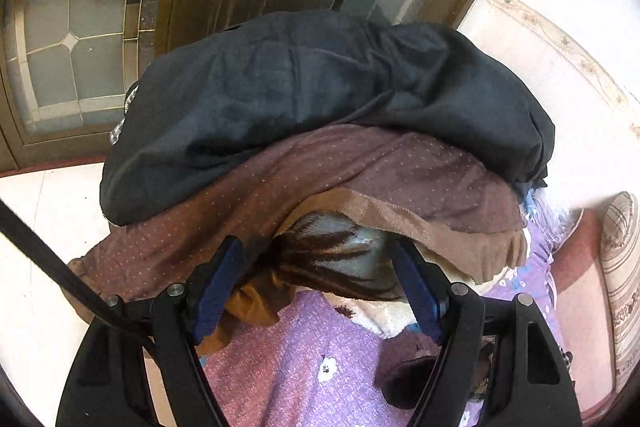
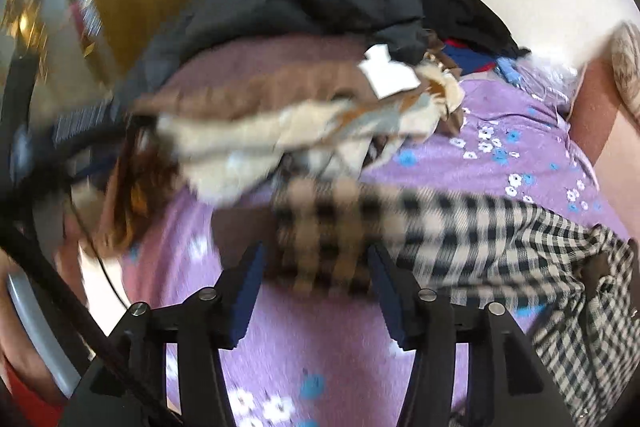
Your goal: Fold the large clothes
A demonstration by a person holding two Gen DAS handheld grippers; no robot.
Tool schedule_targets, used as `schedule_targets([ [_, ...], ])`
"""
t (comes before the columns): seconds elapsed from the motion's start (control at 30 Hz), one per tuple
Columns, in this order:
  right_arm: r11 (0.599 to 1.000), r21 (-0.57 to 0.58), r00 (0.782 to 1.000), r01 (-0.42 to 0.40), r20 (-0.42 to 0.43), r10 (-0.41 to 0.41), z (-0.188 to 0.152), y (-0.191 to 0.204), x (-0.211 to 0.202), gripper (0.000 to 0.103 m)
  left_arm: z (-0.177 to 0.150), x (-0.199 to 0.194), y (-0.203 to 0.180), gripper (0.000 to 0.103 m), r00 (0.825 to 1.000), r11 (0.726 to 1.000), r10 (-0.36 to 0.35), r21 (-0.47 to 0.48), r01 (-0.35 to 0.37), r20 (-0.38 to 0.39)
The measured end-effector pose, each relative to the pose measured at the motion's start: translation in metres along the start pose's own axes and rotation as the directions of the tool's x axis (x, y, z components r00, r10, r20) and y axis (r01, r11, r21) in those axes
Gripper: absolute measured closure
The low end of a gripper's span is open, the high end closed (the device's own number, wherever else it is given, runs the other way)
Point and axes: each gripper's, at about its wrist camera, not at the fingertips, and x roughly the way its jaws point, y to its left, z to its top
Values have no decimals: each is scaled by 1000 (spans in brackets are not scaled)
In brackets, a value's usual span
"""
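A heap of clothes lies on a purple flowered sheet (image 1: 300, 347). A dark navy garment (image 1: 320, 87) is on top, with a brown dotted one (image 1: 360, 171) under it. Lowest is a piece with a brown feather pattern (image 1: 332, 251). My left gripper (image 1: 316, 247) is open at the heap's near edge, its blue pads either side of the patterned piece. In the blurred right wrist view my right gripper (image 2: 316, 249) stands open over the sheet (image 2: 320, 355). A black-and-white checked garment (image 2: 460, 227) lies just past its fingertips. The heap (image 2: 280, 131) sits farther back.
A wooden door with leaded glass panes (image 1: 72, 47) stands behind the heap, above pale floor tiles (image 1: 36, 227). A striped cushion (image 1: 624, 267) is at the right edge. A black strap (image 1: 48, 251) crosses the lower left.
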Motion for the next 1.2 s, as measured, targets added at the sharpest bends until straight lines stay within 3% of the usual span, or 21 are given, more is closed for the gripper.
schedule_targets([
  [0.13, 981, -169, 995, 94, 34, -89, -28, 39, 8, 36, 1, 0, 10, 27, 1000, 999, 25, -32, -24, 12],
  [0.27, 969, -229, 995, 97, 48, -88, -31, 64, 28, 30, 3, -1, 21, 27, 998, 996, 59, -71, -57, 28],
  [0.5, 935, -294, 979, 198, 10, -204, -24, 67, 90, 30, 9, -1, 36, 27, 996, 989, 80, -125, -75, 38],
  [0.53, 942, -276, 981, 192, 16, -195, -20, 63, 92, 30, 9, 0, 36, 27, 996, 989, 81, -125, -75, 37],
  [0.57, 946, -262, 981, 189, 13, -192, -18, 61, 95, 42, 9, 1, 35, 27, 996, 990, 81, -121, -76, 37],
  [0.6, 954, -243, 984, 175, -1, -180, -14, 58, 97, 59, 11, 1, 35, 27, 996, 990, 80, -117, -76, 37],
  [0.63, 961, -225, 985, 162, -27, -172, -9, 56, 101, 89, 10, 2, 33, 27, 996, 991, 79, -109, -75, 37],
  [0.77, 971, -182, 987, 155, -4, -158, 3, 49, 88, 93, 4, 0, 19, 27, 996, 995, 75, -73, -72, 43],
  [0.93, 990, -47, 988, 134, 90, -129, 25, 14, 29, 94, -7, -5, -6, 27, 998, 999, 37, -18, -36, 55],
  [1.1, 975, 164, 969, 148, 174, -176, 34, -64, -42, 93, -33, -11, -50, 27, 999, 994, -26, 112, 20, 46],
  [1.2, 928, 328, 947, 178, 198, -252, 18, -136, -92, 93, -53, -14, -78, 27, 997, 980, -74, 189, 68, 26],
])
